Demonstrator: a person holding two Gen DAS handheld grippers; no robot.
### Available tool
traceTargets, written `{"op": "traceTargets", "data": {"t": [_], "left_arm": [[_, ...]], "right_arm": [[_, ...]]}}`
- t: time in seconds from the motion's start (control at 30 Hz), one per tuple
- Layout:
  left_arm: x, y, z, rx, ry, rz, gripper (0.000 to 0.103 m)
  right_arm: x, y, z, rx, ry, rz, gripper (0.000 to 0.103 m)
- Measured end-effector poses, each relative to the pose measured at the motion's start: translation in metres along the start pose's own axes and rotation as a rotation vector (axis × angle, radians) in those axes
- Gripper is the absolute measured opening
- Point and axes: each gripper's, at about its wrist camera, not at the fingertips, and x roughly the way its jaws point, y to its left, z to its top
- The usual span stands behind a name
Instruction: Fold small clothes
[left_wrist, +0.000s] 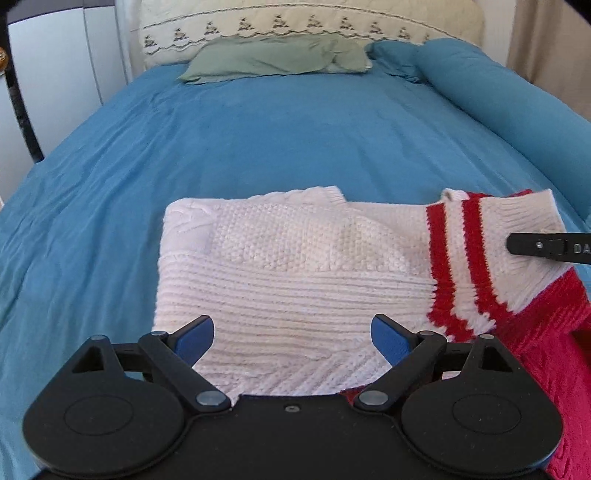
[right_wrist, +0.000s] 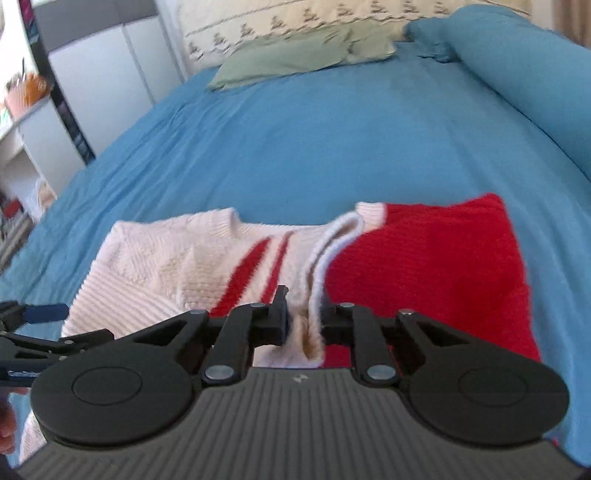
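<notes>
Sweater: your white cable-knit sweater lies partly folded on the near part of the bed, with a red knit part lying to its right.
Cuff: the white ribbed cuff with two red stripes is laid over toward the white body; in your right wrist view a raised fold of its edge runs straight into the jaws.
Right gripper: your right gripper has its jaws clenched on that ribbed fold; the knit fills the gap between them.
Left gripper: your left gripper hangs over the sweater's near hem with the jaws released and spread wide, blue pads bare, nothing between them.
Hidden: the sweater's near edge is cut off by both gripper bodies; where the red part ends at lower right you cannot tell. The right wrist view is blurred, so the knit detail there is soft.
Edges: the sweater's far edge and left side lie fully on the blue sheet, well clear of the bed's sides.
Open room: a broad bare stretch of sheet reaches back to the green pillow; the blue bolster lines the right side.
</notes>
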Motion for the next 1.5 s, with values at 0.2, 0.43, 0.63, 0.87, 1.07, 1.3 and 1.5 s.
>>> {"op": "traceTargets", "data": {"t": [0.2,0.43,0.63,0.87,1.07,1.3,1.5], "left_arm": [[0.024,-0.001,-0.008,-0.011,0.084,-0.013,0.095],[0.024,-0.003,-0.008,-0.044,0.1,-0.031,0.095],[0.009,-0.017,-0.001,-0.015,0.085,-0.07,0.095],[0.03,-0.031,0.005,-0.029,0.125,-0.104,0.095],[0.053,-0.026,0.001,-0.104,0.161,-0.097,0.101],[0.031,-0.022,0.012,-0.14,0.137,-0.1,0.101],[0.015,-0.025,-0.001,-0.11,0.149,-0.096,0.101]], "right_arm": [[0.015,-0.02,-0.022,0.056,0.062,0.028,0.035],[0.009,-0.023,-0.026,0.053,0.05,-0.107,0.084],[-0.035,-0.011,-0.017,-0.054,-0.088,-0.11,0.095],[0.006,0.014,-0.018,-0.245,-0.036,0.004,0.095],[0.037,-0.003,-0.043,-0.212,0.053,0.017,0.095],[0.005,-0.006,-0.032,-0.211,0.006,-0.012,0.095],[-0.005,-0.022,-0.045,-0.211,0.048,-0.144,0.095]]}}
